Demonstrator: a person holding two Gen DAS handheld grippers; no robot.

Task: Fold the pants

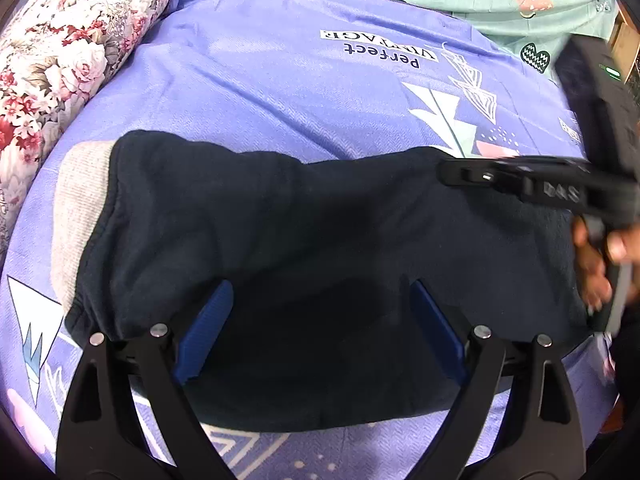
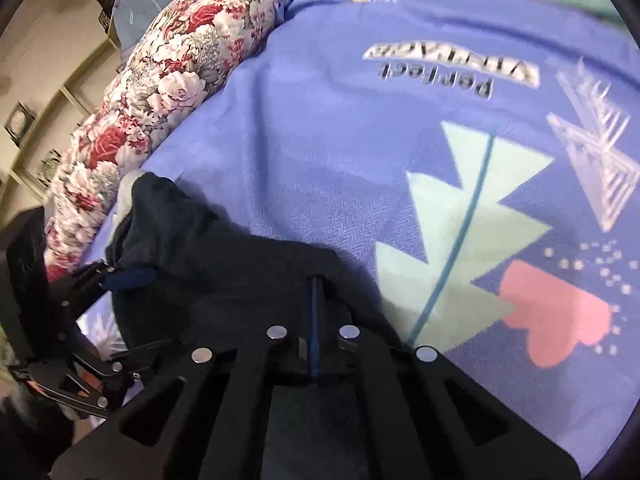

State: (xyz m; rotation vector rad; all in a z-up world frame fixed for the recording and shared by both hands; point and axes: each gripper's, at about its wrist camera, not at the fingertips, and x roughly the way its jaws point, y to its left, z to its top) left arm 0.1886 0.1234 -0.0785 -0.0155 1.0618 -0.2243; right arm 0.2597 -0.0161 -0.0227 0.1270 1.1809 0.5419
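Pants (image 1: 304, 240) lie beneath the wide-spread left gripper (image 1: 320, 332), their far edge beside the closed right gripper (image 2: 314, 320).

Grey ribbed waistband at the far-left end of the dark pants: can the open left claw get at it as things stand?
Probably yes. The left claw is open over the dark navy fleece pants, and the grey ribbed waistband lies exposed on the purple printed bedsheet, nothing covering it. The right claw is at the opposite end.
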